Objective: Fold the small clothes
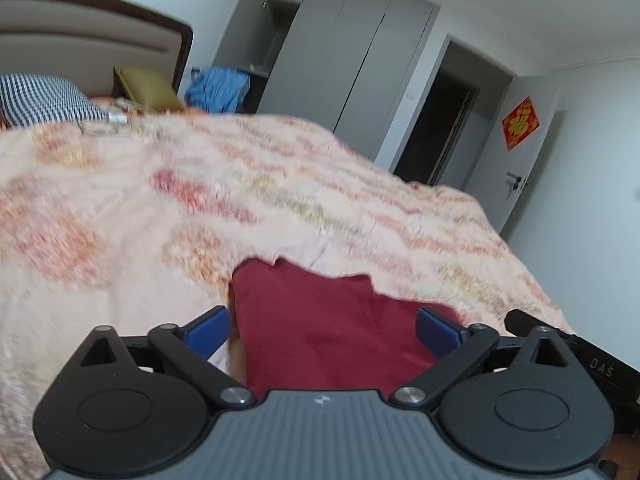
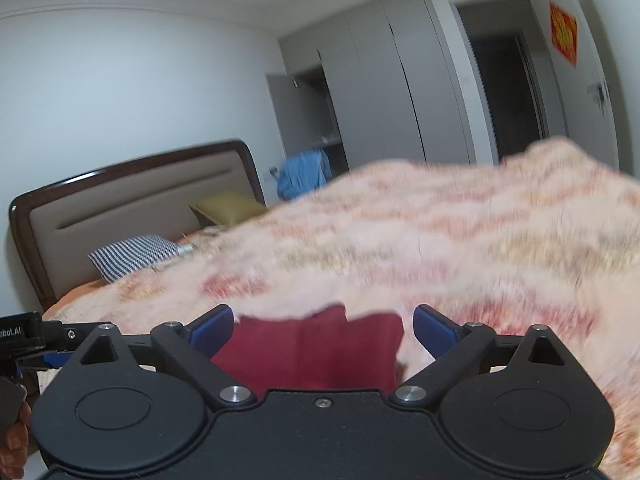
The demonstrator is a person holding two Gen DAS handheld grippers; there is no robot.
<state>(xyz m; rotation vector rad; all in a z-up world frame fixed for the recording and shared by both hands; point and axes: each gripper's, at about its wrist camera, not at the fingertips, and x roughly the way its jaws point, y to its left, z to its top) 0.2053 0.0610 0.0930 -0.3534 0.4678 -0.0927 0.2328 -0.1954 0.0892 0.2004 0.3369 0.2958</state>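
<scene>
Both claws wide open, nothing gripped; red cloth [image 1: 320,328] on the bed [image 1: 120,200] lies dead ahead between left claw [image 1: 322,330] and right claw [image 2: 323,330] tips

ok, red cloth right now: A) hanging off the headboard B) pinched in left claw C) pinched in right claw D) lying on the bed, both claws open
D: the red cloth lies on the bed, with the left claw and right claw spread wide, pads clear of it.
</scene>
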